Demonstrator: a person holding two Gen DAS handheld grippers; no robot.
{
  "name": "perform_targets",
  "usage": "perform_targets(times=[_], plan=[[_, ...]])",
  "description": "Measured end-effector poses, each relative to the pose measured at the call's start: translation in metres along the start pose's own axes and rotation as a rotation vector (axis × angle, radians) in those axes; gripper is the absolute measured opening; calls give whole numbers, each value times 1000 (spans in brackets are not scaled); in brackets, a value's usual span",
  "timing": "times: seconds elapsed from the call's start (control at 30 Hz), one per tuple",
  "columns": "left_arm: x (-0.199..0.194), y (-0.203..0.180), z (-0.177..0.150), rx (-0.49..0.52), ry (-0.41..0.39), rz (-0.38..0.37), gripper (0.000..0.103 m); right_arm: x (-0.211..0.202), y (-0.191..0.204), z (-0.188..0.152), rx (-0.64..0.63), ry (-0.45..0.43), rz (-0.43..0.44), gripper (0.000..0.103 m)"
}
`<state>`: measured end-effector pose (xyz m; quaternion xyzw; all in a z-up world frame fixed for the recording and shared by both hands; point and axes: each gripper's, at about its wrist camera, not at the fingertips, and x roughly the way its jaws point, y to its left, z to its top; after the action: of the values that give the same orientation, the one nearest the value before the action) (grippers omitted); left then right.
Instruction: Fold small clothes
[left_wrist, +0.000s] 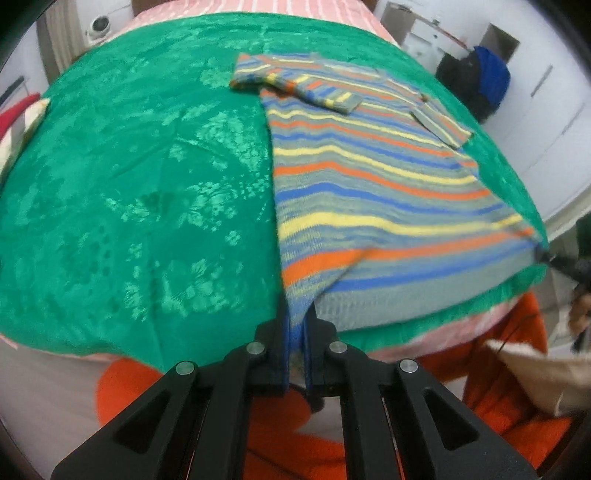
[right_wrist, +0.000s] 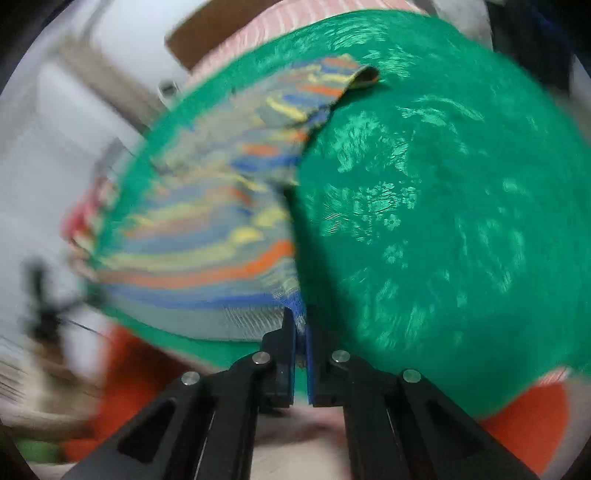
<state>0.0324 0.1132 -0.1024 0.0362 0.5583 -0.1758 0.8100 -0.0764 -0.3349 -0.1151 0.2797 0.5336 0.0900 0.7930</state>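
Left gripper (left_wrist: 296, 325), nearest the lens in the left wrist view, is closed tight on the near left hem corner of the striped shirt (left_wrist: 369, 177), the cloth bunched between its blue pads. Shirt body lies spread over the green cover (left_wrist: 129, 184) of the bed, toward the cover's near edge, collar end farthest from the camera; one sleeve (left_wrist: 310, 90) is already folded inward across the chest. Right gripper (right_wrist: 301, 325), seen in the right wrist view, is likewise clamped on the other near hem corner, and in the left wrist view its tip appears at the shirt's far right corner (left_wrist: 543, 254). The hem is drawn taut between the two grips and lifted slightly off the cover.

Risks, as judged: only a small pinch of knit sits in each gripper, so uneven pulling could slip a corner free. Heavy blur in the right wrist view suggests fast motion; a quick lift could flip the folded sleeve open or drag the green cover into wrinkles, skewing the fold.
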Motion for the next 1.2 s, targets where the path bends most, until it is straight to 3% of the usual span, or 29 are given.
perform_targets(times=[0.07,0.13,0.33,0.53,0.63,0.67,0.7,0.73,0.77,0.83,0.97,1.1,1.2], plan=[[0,-8,-4,33,7,14,3,-24,-13,-4,125,-3,165,4],[10,-14,-9,67,31,45,3,-24,-23,-10,206,7,206,4],[66,-5,-23,65,145,144,3,48,-62,-49,347,156,42,4],[79,-6,-20,36,142,184,5,60,-50,-52,350,134,-3,4],[78,-10,-20,21,133,212,12,64,-53,-52,328,140,-21,4],[75,-12,-21,25,128,218,22,64,-50,-50,318,144,-31,6],[69,-14,-22,35,122,237,28,68,-50,-47,314,147,-35,14],[63,-15,-24,44,113,258,41,63,-46,-47,300,154,-57,24],[55,-16,-26,55,95,281,50,63,-44,-47,287,157,-74,30],[33,-16,-29,61,42,297,57,47,-37,-49,227,150,-152,53],[-9,-10,-18,7,-100,299,85,20,-24,-45,126,105,-283,56],[-29,0,1,-62,-289,324,98,1,-3,-23,-27,6,-421,66],[-24,-4,19,-102,-382,298,100,-3,4,-8,-74,-38,-431,68]])
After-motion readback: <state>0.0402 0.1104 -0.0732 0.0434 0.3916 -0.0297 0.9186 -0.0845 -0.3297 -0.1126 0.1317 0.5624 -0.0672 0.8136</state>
